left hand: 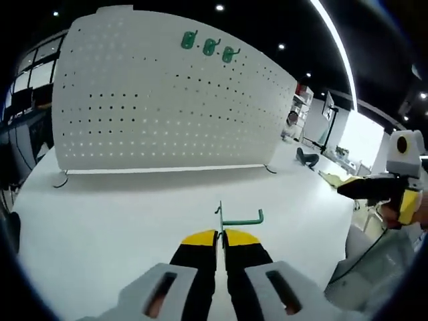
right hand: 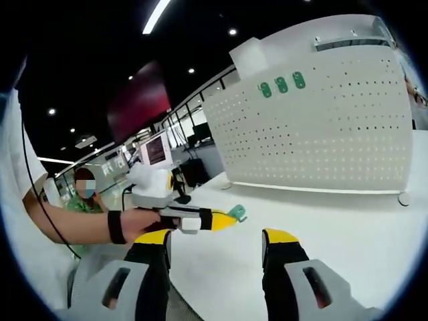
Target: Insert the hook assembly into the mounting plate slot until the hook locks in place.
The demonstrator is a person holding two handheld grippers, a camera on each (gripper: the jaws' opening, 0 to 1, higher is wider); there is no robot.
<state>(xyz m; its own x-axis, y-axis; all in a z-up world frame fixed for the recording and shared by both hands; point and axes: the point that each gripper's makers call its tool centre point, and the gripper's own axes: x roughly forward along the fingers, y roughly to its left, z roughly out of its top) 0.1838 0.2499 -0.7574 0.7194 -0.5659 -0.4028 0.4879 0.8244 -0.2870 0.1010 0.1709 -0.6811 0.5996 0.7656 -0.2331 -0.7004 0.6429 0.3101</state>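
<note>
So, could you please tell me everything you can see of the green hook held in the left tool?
The hook is thin green wire, apparently coated metal. A short upright bar at one end sits pinched between the shut yellow tips of the left tool; a long arm runs sideways from it and ends in a small upturned tip. It is held clear above the white table, short of the pegboard.
</note>
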